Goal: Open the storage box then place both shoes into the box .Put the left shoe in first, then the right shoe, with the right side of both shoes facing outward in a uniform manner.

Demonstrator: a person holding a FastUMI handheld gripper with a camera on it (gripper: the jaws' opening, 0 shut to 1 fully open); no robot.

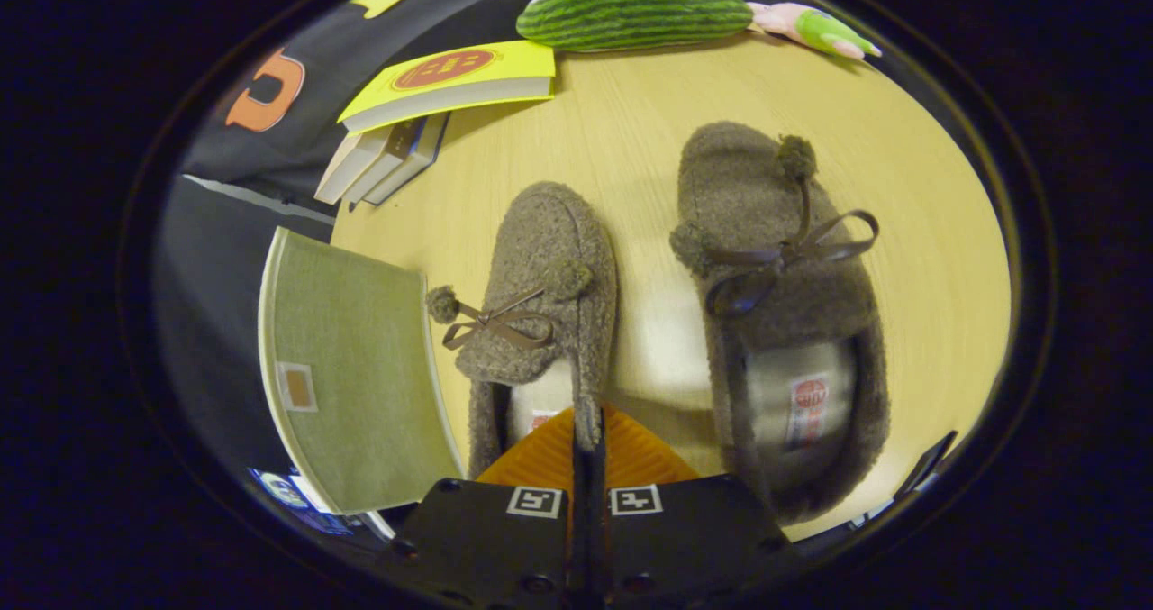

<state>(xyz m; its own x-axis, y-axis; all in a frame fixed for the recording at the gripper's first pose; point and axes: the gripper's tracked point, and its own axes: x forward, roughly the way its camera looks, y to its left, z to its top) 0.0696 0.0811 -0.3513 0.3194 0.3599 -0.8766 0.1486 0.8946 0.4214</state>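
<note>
Two brown fuzzy slippers with ribbon bows lie side by side on the light wooden table (630, 123), toes pointing away from me. My gripper (587, 425) is shut on the left-hand slipper (540, 268). Its fingers pinch the slipper's right side wall near the heel opening, with the fuzzy edge showing between them. The right-hand slipper (775, 286) lies apart, to the right of the fingers, untouched. A green fabric storage box (351, 367) with a small tan tag sits just left of the held slipper. I see a flat green panel of it and cannot tell whether it is open.
A yellow book (450, 83) lies on a few more books (383, 155) at the far left of the table. A green striped plush cucumber (630, 11) and a pink and green toy (815, 29) lie along the far edge.
</note>
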